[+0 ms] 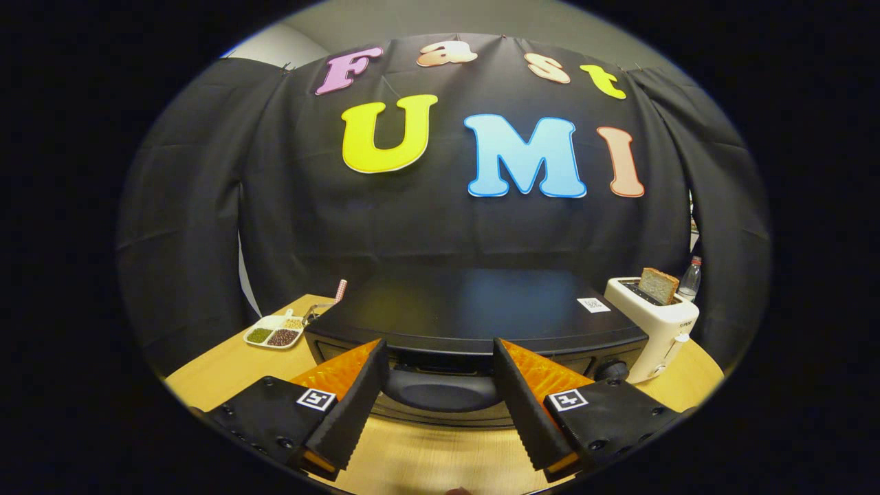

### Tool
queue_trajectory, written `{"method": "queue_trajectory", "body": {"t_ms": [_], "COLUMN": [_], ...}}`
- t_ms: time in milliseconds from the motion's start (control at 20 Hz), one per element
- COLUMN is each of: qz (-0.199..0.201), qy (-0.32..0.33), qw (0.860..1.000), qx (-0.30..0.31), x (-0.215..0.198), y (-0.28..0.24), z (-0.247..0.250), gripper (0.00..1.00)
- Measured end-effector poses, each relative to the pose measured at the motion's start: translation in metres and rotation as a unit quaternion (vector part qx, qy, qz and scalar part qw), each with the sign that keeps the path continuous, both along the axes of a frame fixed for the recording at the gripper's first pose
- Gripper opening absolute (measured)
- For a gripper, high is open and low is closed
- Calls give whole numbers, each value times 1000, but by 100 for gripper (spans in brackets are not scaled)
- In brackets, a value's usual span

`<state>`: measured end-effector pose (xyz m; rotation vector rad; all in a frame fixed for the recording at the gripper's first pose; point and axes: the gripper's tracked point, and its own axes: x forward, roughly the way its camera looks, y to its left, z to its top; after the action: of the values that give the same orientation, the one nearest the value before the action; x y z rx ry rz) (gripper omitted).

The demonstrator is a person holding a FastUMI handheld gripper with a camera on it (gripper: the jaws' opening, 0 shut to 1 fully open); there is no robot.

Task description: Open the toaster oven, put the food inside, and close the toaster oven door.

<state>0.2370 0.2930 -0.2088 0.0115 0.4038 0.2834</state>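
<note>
A black toaster oven (474, 323) sits at the lower centre of the picture, on a light wooden table (440, 460). Its flat top faces the camera, with a small white sticker (593, 304) near its right rear corner. The door is closed, and its dark curved handle (440, 393) runs across the front. A round knob (610, 371) shows at the oven's lower right front.

The gripper (440, 371) reaches in from the bottom of the picture. Its two fingers are spread wide apart and hold nothing. The oven's handle lies in the gap between the fingertips, which stand at the top front edge of the oven; whether they touch it cannot be told.

To the right of the oven, close beside it, stands a white pop-up toaster (656, 326) with a slice of brown bread (658, 284) sticking up from its slot. Behind the toaster is a clear plastic bottle (690, 278).

To the left of the oven, at the middle left of the picture, a small white divided dish (275, 331) holds beans or grains in separate sections. Black cloth hangs behind everything.
</note>
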Motion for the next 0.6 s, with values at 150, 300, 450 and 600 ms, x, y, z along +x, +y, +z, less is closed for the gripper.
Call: {"method": "queue_trajectory", "body": {"t_ms": [150,300,450,600], "qz": [-7,-12,-14,-7], "qy": [-7,-13,-12,-12], "qw": [1000,1000,1000,1000], "qx": [1,4,6,6], "x": [1,3,0,-15], "y": [0,1,1,0], "z": [0,-1,-3,-2], "gripper": [96,97,98,98]}}
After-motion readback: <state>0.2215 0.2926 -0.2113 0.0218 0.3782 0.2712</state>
